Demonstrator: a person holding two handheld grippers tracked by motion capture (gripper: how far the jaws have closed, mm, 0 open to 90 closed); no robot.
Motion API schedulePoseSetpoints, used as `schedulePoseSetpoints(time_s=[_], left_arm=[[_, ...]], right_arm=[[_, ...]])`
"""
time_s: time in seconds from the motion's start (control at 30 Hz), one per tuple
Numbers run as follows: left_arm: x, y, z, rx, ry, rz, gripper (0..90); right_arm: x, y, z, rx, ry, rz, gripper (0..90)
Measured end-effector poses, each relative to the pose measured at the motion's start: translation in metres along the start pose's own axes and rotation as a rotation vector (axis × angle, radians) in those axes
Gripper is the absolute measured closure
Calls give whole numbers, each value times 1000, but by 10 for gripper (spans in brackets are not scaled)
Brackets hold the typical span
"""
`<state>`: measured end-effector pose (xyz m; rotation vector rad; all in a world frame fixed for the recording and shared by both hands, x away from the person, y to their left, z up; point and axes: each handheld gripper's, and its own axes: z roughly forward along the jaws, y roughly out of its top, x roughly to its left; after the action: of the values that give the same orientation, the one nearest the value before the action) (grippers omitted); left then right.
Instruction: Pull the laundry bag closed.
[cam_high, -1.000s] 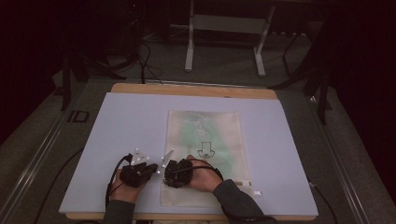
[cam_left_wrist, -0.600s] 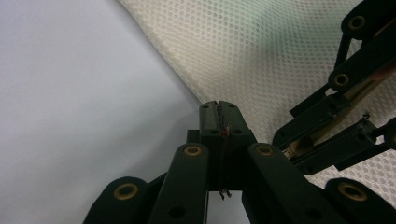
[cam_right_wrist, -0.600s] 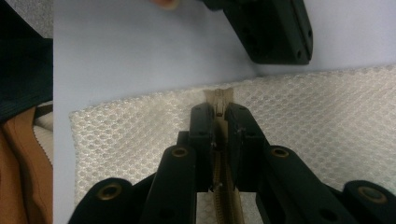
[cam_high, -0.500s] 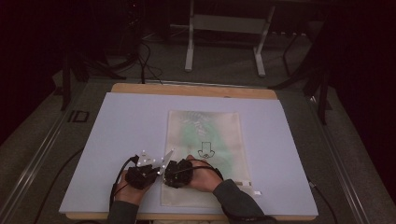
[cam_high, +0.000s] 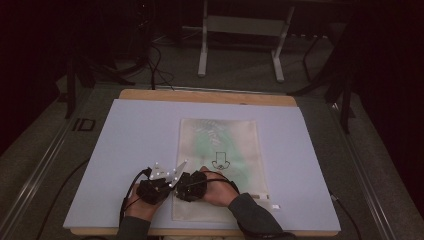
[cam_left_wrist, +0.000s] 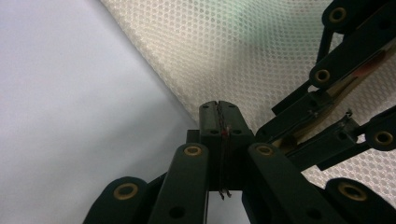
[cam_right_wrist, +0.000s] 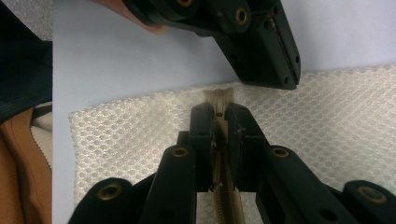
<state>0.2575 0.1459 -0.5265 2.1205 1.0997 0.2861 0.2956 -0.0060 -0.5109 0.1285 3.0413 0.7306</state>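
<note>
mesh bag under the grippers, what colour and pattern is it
The mesh bag is off-white with a fine honeycomb weave, clearest in the right gripper view; the high view adds a green tint inside.

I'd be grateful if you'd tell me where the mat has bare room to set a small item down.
The lavender mat lies bare left of the mesh bag, and right of it toward the mat's right edge. A bare strip runs beyond the bag's far edge. The near-left corner of the bag is crowded: the left gripper and right gripper meet there.

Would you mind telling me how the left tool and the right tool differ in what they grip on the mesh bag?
The right tool is shut on the beige zipper; the left tool is shut at the edge of the mesh bag, with nothing plainly between its jaws. Both sit together at the bag's near left corner.
</note>
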Motion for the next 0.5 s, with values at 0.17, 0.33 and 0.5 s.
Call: schedulePoseSetpoints(time_s=[0.17, 0.33, 0.5], left_arm=[[-4, 1, 2, -9, -4, 5, 889], [-1, 1, 5, 22, -15, -16, 889], [3, 0, 5, 24, -42, -51, 888]], right_arm=[[1, 0, 0, 0, -5, -5, 815], [2, 0, 0, 2, -13, 1, 816], [2, -2, 0, -13, -12, -4, 816]])
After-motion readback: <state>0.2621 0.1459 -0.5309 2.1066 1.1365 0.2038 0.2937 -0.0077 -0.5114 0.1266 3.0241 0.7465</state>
